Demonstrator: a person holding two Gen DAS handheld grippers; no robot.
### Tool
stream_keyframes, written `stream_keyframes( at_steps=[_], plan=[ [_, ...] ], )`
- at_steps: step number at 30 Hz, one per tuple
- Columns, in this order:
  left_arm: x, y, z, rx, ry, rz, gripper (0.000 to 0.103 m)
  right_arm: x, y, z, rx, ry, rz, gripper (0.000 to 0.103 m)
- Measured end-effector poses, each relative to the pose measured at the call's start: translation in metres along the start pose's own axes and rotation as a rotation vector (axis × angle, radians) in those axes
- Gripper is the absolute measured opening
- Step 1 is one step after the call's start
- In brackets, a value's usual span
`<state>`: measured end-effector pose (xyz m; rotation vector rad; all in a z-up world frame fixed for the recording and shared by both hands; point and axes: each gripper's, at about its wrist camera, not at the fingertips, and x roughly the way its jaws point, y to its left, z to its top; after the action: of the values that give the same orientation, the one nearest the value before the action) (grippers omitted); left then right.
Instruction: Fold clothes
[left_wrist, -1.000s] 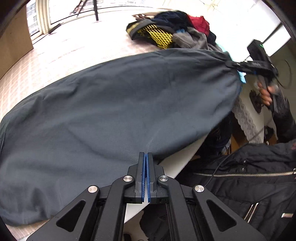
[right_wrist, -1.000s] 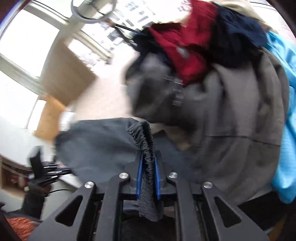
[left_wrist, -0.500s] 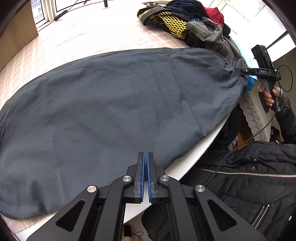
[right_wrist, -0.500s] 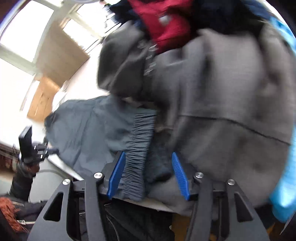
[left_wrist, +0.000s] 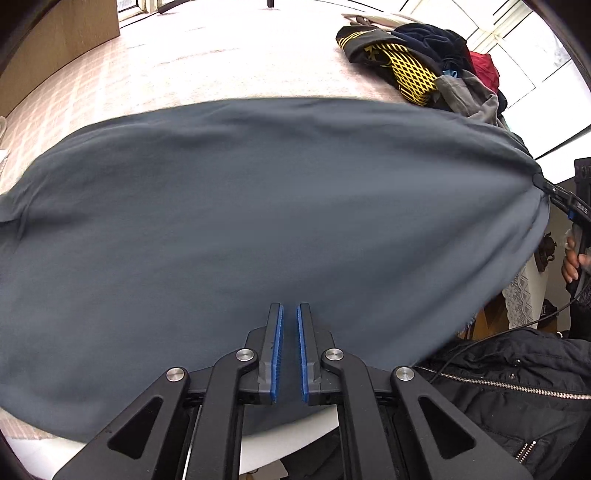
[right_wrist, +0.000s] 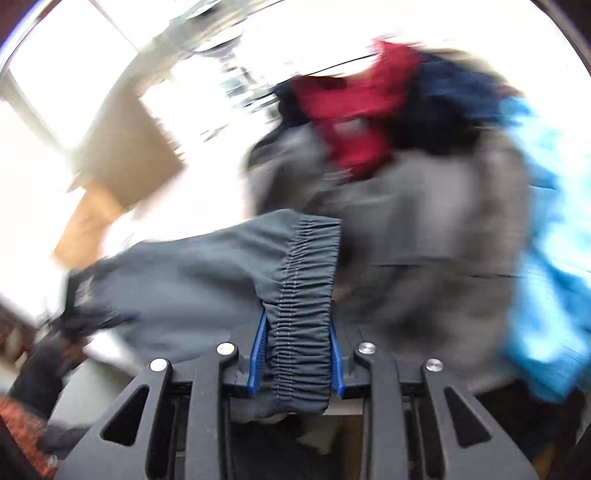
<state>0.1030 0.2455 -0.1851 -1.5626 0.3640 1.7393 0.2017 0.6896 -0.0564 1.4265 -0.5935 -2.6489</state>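
Our right gripper (right_wrist: 295, 354) clamps the grey shorts' elastic waistband (right_wrist: 306, 291), our left gripper (left_wrist: 289, 349) is slightly open and empty, so pulling may drag the shorts (left_wrist: 258, 240) off the table edge (left_wrist: 291, 443) at lower centre.

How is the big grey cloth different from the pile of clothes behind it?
The grey cloth is one piece spread out wide; the pile is many pieces heaped together. The cloth is a single dark grey; the pile mixes yellow, red, navy and bright blue. The right gripper has the cloth's stretchy band between its fingers; nothing holds the pile. Both lie on the same table.
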Motion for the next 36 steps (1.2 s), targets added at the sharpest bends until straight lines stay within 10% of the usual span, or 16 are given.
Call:
stream_keyframes(
  at_steps=[6,16,25,36],
  plan=[
    [-0.015,0.016,-0.006,-0.058,-0.05,0.005,0.012,0.042,-0.001,-0.004,0.008,0.155,-0.105,0.035],
    [-0.108,0.117,-0.1,-0.36,-0.194,0.171,0.025,-0.039,0.023,0.048,-0.016,-0.006,-0.067,0.041],
    [-0.185,0.292,-0.154,-0.615,-0.286,0.395,0.031,0.038,0.195,0.058,-0.334,0.105,0.09,0.041],
    [-0.182,0.432,-0.079,-0.41,-0.233,0.361,0.044,0.176,0.376,0.058,-0.593,0.286,0.104,0.042]
  ],
)
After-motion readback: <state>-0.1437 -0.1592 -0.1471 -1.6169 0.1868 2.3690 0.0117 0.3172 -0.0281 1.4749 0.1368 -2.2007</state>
